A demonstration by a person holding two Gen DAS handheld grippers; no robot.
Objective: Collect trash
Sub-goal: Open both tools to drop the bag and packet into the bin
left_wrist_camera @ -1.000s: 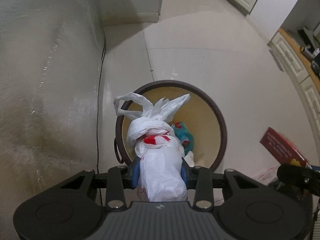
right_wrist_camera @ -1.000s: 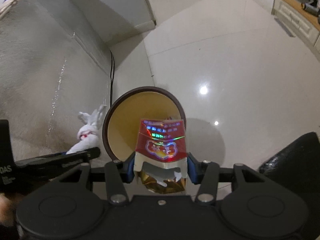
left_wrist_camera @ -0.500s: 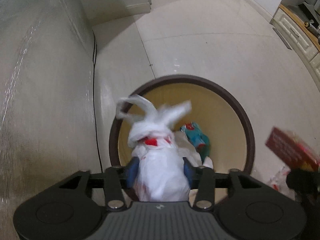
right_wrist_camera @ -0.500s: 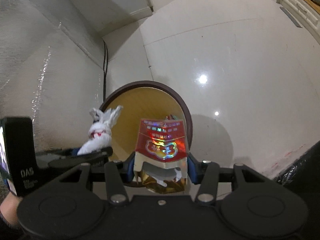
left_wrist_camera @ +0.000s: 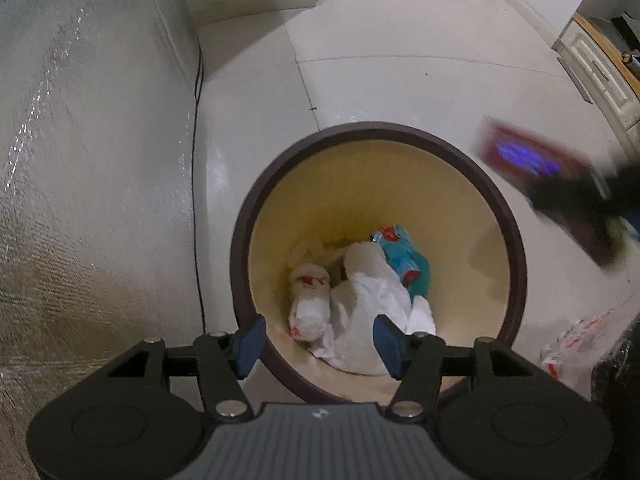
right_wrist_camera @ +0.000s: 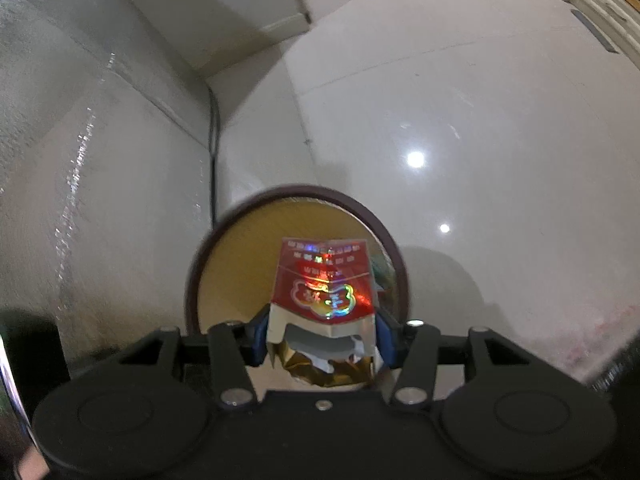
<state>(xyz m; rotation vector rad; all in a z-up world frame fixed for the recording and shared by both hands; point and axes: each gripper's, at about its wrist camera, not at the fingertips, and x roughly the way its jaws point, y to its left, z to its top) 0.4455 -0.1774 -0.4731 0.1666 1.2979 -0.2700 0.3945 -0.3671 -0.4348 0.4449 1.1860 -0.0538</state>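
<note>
A round bin with a dark brown rim (left_wrist_camera: 248, 216) and yellow inside stands on the floor; it also shows in the right wrist view (right_wrist_camera: 196, 276). My left gripper (left_wrist_camera: 318, 346) is open and empty right above it. The knotted white plastic bag (left_wrist_camera: 310, 300) lies at the bin's bottom beside more white plastic and a teal wrapper (left_wrist_camera: 404, 260). My right gripper (right_wrist_camera: 320, 338) is shut on a red carton (right_wrist_camera: 324, 286) with a shiny label, held over the bin's near side. The carton shows blurred in the left wrist view (left_wrist_camera: 524, 156).
A wall with a silvery textured cover (left_wrist_camera: 80, 200) runs along the left, with a black cable (left_wrist_camera: 198, 92) at its foot. White cabinets (left_wrist_camera: 596, 68) stand at the far right. A white and red plastic bag (left_wrist_camera: 576, 344) lies on the floor right of the bin.
My left gripper has opened and the knotted white bag has dropped into the bin. My right gripper has carried the red carton closer over the bin.
</note>
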